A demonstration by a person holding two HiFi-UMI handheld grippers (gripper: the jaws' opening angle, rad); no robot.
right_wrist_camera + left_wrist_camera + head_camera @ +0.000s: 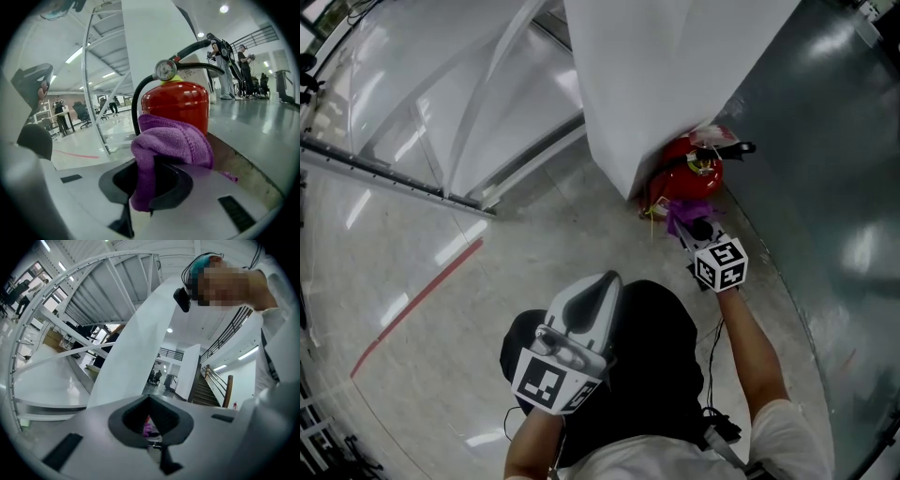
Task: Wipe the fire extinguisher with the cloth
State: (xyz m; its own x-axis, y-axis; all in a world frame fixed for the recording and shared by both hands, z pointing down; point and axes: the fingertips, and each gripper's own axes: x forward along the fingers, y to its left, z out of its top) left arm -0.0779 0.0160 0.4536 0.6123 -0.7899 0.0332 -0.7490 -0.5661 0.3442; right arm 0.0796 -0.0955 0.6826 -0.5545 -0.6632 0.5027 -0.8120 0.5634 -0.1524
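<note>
A red fire extinguisher stands on the floor at the foot of a white column, with a black hose, a black handle and a round gauge on top. My right gripper is shut on a purple cloth, and the bunched cloth sits right in front of the extinguisher's body, at or very near its side. My left gripper is shut and empty, held back near my body and away from the extinguisher.
The white column rises just behind the extinguisher. A dark grey wall runs along the right. White steel framing and a red floor line lie to the left. People stand far off in the hall.
</note>
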